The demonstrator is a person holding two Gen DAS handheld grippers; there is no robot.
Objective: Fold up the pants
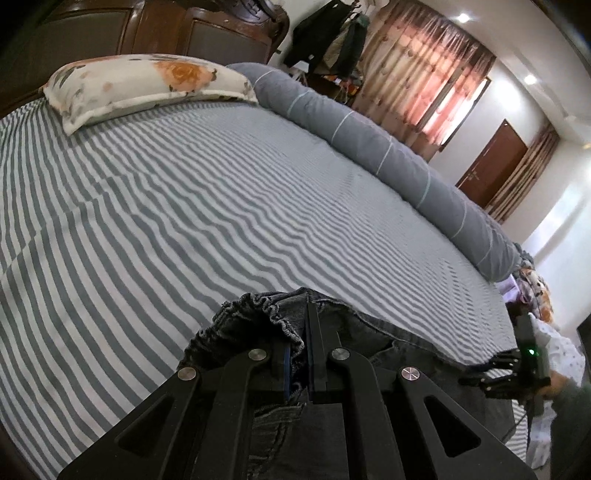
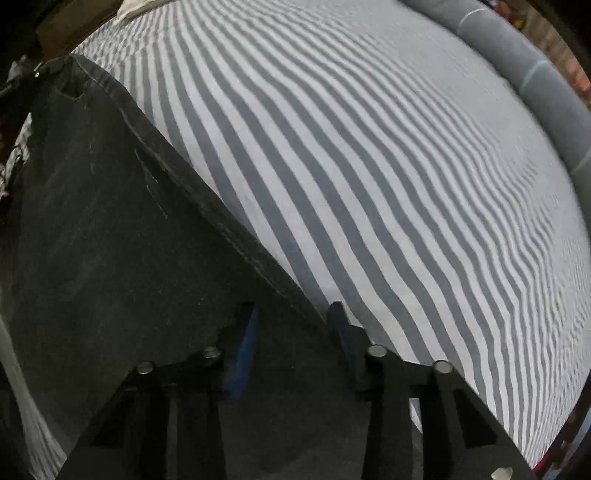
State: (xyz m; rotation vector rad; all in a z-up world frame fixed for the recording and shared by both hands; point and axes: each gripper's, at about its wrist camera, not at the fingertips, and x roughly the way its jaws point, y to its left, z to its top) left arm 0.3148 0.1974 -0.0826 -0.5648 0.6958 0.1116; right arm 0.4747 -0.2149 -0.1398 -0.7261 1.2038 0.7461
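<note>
While pinching dark grey denim pants (image 1: pixel 373 332) at elastic waistband in closed left gripper (image 1: pixel 306 354), right gripper (image 2: pixel 291 325), jaws apart, straddles side seam; next, clamping and lifting together for first fold.

text: none readable | labels: none | brands: none | numbers: none

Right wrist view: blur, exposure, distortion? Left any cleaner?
Right wrist view: motion-smeared, bed sheet stripes soften toward the far edge; pants underexposed, nearly textureless. Left wrist view: sharper, waistband gathers readable; curtained window blown out, ceiling lights glare. Both: strong fisheye bowing, dark corners.
</note>
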